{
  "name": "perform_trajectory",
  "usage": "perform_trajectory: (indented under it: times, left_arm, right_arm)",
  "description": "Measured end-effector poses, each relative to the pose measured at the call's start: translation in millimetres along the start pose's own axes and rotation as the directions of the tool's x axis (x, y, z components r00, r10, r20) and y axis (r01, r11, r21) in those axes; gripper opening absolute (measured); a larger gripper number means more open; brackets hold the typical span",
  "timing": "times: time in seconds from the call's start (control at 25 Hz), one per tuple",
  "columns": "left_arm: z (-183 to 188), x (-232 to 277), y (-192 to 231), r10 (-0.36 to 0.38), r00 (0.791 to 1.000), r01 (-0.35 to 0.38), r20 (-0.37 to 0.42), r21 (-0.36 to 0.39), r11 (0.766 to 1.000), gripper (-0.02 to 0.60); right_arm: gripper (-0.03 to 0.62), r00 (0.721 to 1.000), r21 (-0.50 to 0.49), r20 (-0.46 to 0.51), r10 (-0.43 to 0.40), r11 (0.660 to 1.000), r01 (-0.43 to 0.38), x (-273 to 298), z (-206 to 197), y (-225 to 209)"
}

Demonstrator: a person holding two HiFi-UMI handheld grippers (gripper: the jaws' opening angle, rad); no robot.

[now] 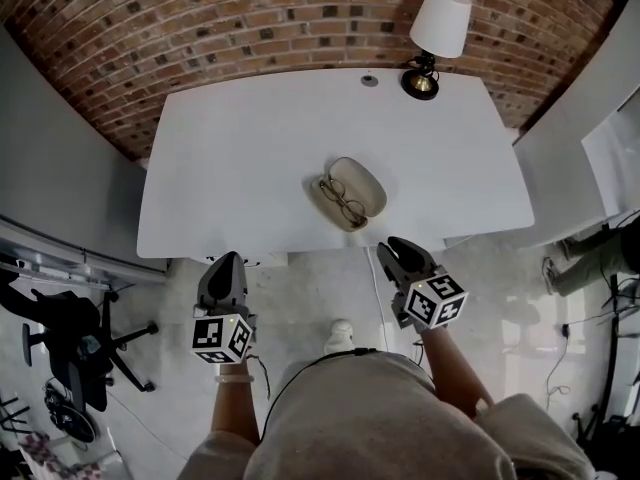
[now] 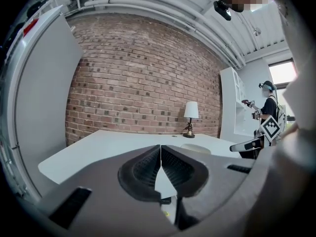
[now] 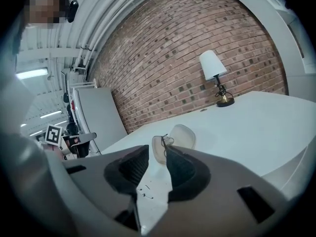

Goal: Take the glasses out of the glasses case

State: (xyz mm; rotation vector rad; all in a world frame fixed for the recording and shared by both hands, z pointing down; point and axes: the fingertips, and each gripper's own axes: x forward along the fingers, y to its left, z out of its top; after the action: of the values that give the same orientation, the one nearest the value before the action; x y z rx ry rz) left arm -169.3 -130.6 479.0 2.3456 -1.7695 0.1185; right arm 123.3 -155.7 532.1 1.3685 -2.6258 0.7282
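A beige glasses case lies open on the white table, near its front edge. Thin-framed glasses rest in the case's left half. Both grippers hang off the table, in front of its near edge. My right gripper is open and empty, just short of the case. In the right gripper view the case and the glasses show beyond its parted jaws. My left gripper is further left, its jaws shut with nothing between them. The case appears to its right.
A lamp with a white shade stands at the table's back right, next to a small round disc. A black office chair is on the floor at left. A second person stands by white shelves at right.
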Motion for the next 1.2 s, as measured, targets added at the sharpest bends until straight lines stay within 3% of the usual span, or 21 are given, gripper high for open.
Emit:
perform_trajectory:
  times: [0.32,0.64,1.0,1.2]
  left_arm:
    - [9.0,23.7,-17.4,-0.042,0.999,0.042,0.000,0.031,0.999,0.006]
    - [15.0,33.6,3.9,-0.024,1.000,0.025,-0.015,0.050,0.998,0.006]
    - [25.0,74.0,29.1,-0.041,0.999,0.042,-0.020,0.043,0.998,0.006]
    - [24.1,93.0,37.0,-0.060,0.998,0.061,-0.035,0.042,0.997,0.006]
  right_arm:
    - [0.118,0.999,-0.007,-0.011,0.031,1.000,-0.031,19.8,15.8,-10.0]
    - [0.121,0.997,-0.004,-0.056,0.051,0.999,-0.051,51.8,20.1,-9.9]
    - [0.121,0.988,-0.022,-0.148,0.045,0.999,-0.048,88.9,18.3,-10.3]
    - [0.121,0.967,-0.083,-0.255,0.024,0.995,-0.046,108.3,7.3,-10.9]
